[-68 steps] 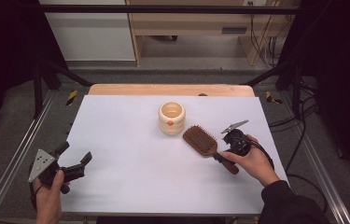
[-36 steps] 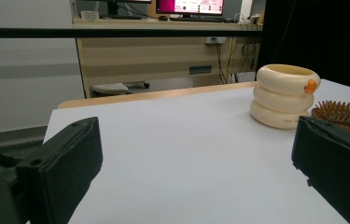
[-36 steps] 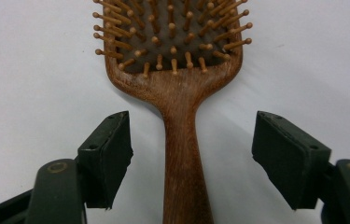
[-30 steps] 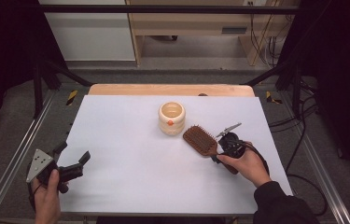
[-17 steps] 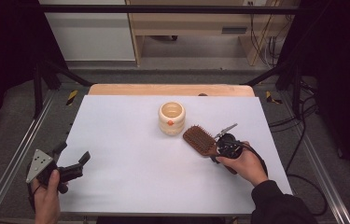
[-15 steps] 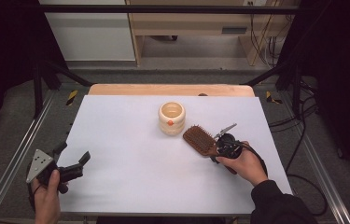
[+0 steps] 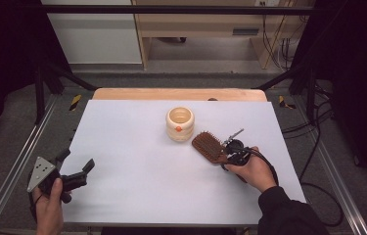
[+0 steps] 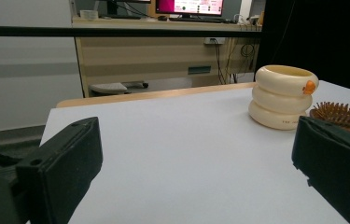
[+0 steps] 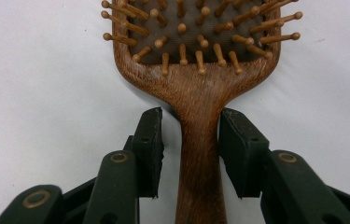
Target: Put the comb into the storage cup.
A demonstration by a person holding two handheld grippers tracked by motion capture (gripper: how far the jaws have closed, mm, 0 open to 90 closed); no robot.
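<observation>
A brown wooden hairbrush (image 7: 208, 146) lies bristles up on the white table (image 7: 137, 166), right of the middle. My right gripper (image 7: 227, 158) is low over its handle. In the right gripper view the handle (image 9: 197, 154) runs between the two pads. The right pad sits at the handle's edge and a thin gap shows beside the left pad (image 9: 150, 140). These jaws have just been closing around the handle. My left gripper (image 7: 78, 159) is held at the table's front left corner, open, with nothing between its jaws.
A cream ringed cup (image 7: 179, 123) with an orange dot stands just left of the brush head; the left gripper view shows the cup (image 8: 283, 95) beside the bristles (image 8: 345, 116). A wooden strip (image 7: 178, 94) edges the table's far side. Metal rails flank the table.
My right gripper has slid in toward the brush and come down over its handle, and its jaws have narrowed around the handle. The left gripper, the brush and the cup have stayed put.
</observation>
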